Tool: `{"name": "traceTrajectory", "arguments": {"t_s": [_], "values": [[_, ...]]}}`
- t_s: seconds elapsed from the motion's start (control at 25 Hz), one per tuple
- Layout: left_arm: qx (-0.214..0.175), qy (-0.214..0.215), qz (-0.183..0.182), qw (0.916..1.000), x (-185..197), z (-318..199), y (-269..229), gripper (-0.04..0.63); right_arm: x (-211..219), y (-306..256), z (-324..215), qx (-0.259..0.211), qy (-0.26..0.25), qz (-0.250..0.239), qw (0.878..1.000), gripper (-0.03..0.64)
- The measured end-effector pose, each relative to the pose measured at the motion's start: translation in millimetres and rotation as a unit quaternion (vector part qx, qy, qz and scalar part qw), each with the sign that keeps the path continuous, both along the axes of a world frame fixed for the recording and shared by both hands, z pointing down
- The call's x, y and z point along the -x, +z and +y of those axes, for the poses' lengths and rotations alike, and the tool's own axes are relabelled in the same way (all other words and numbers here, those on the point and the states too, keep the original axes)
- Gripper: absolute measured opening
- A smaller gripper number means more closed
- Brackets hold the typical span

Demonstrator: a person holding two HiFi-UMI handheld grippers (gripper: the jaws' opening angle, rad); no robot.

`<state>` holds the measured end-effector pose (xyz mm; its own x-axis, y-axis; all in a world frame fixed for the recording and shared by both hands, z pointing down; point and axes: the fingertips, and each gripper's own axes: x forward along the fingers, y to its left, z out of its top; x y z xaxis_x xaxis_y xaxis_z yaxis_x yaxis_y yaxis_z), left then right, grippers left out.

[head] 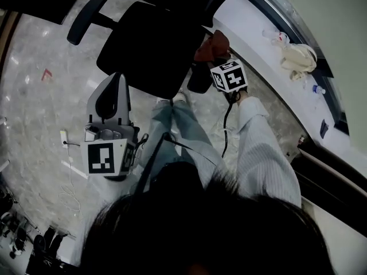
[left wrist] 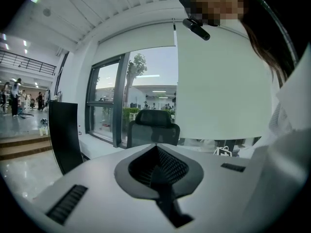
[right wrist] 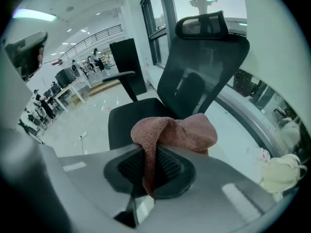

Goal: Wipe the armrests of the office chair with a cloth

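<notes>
**Head view.**
- Chair: black; seat toward the person, back on the far side; stands on a pale floor.
- Left armrest: far left of the seat; bare; long axis runs near to far, leaning right.
- Right armrest: dark rounded pad just right of the seat, judged an armrest by its place; its far end is covered by the cloth.
- Cloth: reddish-brown, bunched; whether it touches the pad cannot be told.
- Right gripper: points steeply down and away; its marker cube sits just near of the cloth.
- Left gripper: near left of the seat; apart from both armrests.
- Ledge: at right; bears a white bag.

**Left gripper view.**
- Jaws pressed together with nothing between them.
- Looks out about level at a window and a second chair far off; neither armrest is in sight.

**Right gripper view.**
- Jaws clamped on the cloth; one fold hangs between them and the bulk is heaped over the tips.
- Seat and backrest lie beyond.
- Left armrest is at far left, across the seat; right armrest is hidden below the cloth.

**Judgement.**
- The right gripper is the nearer hand and the only one with the cloth.
- The right armrest lies just below and ahead of it; a stroke would follow the pad's near-far axis.
- The left armrest would need a crossing of the seat.
</notes>
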<state>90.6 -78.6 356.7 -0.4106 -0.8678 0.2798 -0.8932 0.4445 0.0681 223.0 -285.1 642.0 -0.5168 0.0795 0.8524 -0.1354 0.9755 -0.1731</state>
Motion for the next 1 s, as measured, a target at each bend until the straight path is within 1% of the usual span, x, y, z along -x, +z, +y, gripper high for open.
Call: {"name": "traceTrajectory", "arguments": {"t_s": [0.16,0.28,0.36,0.44,0.52,0.6,0.68,0.72,0.8,0.92,1.0], "values": [[-0.014,0.022,0.006,0.9996,-8,-18,-5,0.003,-31,-16,68,0.04,-0.043,-0.023,0.998,0.023],[-0.016,0.041,0.002,0.999,-17,-31,-6,0.003,-54,-24,106,0.062,-0.057,-0.034,0.996,0.023],[-0.018,0.051,-0.002,0.9985,-23,-39,-8,0.003,-67,-24,123,0.066,-0.063,-0.034,0.995,0.023],[-0.014,0.063,-0.001,0.9979,-31,-44,-7,0.003,-76,-21,130,0.065,-0.058,-0.036,0.996,0.023],[-0.013,0.07,-0.003,0.9974,-37,-48,-9,0.003,-77,-23,126,0.068,-0.038,-0.053,0.996,0.023],[-0.019,0.07,-0.006,0.9973,-39,-51,-15,0.005,-73,-39,116,0.067,-0.017,-0.085,0.994,0.023],[-0.03,0.061,-0.009,0.9976,-40,-53,-26,0.003,-67,-74,103,0.059,0.004,-0.131,0.99,0.023],[-0.032,0.06,-0.014,0.9976,-42,-51,-32,0.003,-65,-98,97,0.054,0.016,-0.159,0.986,0.023],[-0.038,0.066,-0.029,0.9967,-47,-46,-46,0.003,-65,-157,86,0.045,0.036,-0.224,0.973,0.023],[-0.058,0.066,-0.047,0.995,-51,-44,-70,0.003,-67,-245,73,0.038,0.053,-0.324,0.944,0.023],[-0.061,0.067,-0.061,0.994,-52,-45,-80,0.003,-72,-293,68,0.029,0.058,-0.377,0.924,0.023]]}}
